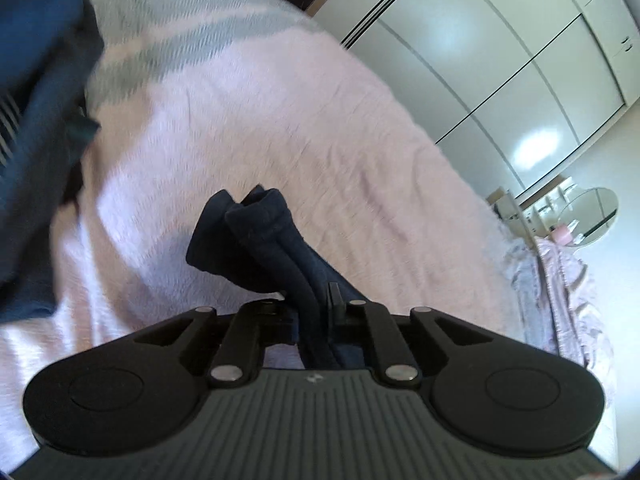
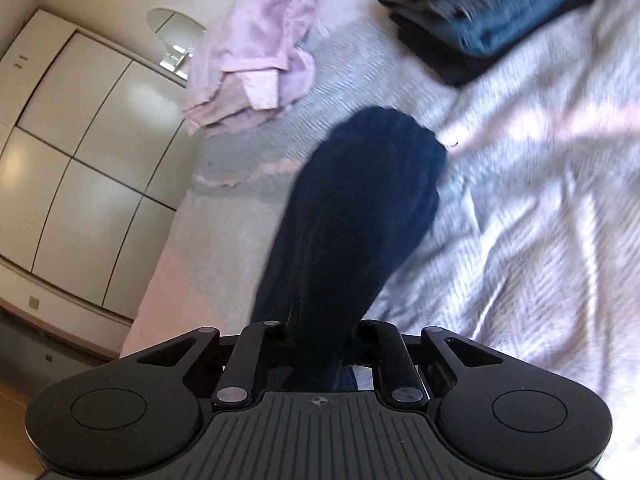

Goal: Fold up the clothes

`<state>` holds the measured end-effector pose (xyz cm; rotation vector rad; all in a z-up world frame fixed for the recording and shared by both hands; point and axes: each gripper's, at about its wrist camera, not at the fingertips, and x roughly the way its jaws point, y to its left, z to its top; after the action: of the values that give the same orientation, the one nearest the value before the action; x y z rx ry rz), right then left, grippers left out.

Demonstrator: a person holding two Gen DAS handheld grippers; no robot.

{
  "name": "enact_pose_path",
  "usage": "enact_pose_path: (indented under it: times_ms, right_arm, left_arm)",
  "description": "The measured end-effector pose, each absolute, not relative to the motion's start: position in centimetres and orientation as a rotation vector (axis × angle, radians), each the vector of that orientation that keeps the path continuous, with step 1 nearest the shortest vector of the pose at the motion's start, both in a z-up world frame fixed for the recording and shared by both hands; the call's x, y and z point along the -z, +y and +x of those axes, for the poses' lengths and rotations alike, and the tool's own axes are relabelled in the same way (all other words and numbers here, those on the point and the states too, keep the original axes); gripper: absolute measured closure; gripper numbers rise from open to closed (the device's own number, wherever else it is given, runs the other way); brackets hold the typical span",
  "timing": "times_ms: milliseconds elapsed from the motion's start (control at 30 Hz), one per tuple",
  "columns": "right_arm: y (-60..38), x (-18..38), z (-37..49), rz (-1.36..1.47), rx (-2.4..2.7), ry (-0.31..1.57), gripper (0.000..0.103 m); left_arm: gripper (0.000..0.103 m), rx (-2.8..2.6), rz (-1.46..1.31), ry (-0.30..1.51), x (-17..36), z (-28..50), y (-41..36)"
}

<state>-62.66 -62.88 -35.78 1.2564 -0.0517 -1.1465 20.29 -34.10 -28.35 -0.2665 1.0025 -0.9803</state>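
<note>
One navy garment [image 2: 352,208], two tongs [image 1: 316,300] [image 2: 324,332], one folded stack [image 2: 492,12]

Home bedroom: bed [image 1: 280,128] under a pale woven bedspread, white wardrobe [image 1: 500,40] at two o'clock, round mirror [image 1: 592,216] beyond.

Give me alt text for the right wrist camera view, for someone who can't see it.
The right claw is shut on a dark navy garment that stretches away over a pale pink and grey bedspread. A stack of folded clothes lies at the far right, a crumpled pink garment at the far left, and white wardrobe doors stand left.
</note>
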Motion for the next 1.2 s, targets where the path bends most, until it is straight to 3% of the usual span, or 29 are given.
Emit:
enact_pose_path:
  times_ms: [333,533,600,667,700,933,1100,1200]
  right_arm:
    - [-54.3,26.0,-66.7,1.248,1.089,-0.024,0.09]
    - [-48.7,31.1,-69.0,1.34,1.108,0.152,0.089]
    - [-47.4,33.3,-69.6,1.406,1.154,0.235,0.072]
    - [-46.6,33.5,-69.9,1.404,1.208,0.281,0.06]
    - [-46.5,32.9,-70.0,1.367,1.23,0.299,0.059]
    - [-49.3,26.7,-67.5,0.954,1.254,0.477,0.057]
    - [-51.2,25.7,-65.0,0.833,1.158,0.508,0.057]
    - [-51.8,26.0,-63.0,0.803,1.106,0.497,0.057]
  left_arm:
    - [0.094,0.891,-0.244,0.964,19.7,17.9,-20.2]
    - [0.092,0.703,-0.107,1.125,24.1,14.7,-12.2]
    - [0.09,0.637,-0.051,1.168,25.1,13.7,-10.6]
    - [0.084,0.642,0.002,1.155,24.6,12.6,-9.9]
    - [0.083,0.645,0.037,1.154,24.2,12.2,-9.8]
    - [0.08,0.661,0.288,1.045,20.9,11.1,-10.2]
    - [0.078,0.567,0.28,0.969,19.7,15.2,-8.8]
    - [0.07,0.695,0.353,0.916,20.1,15.3,-9.5]
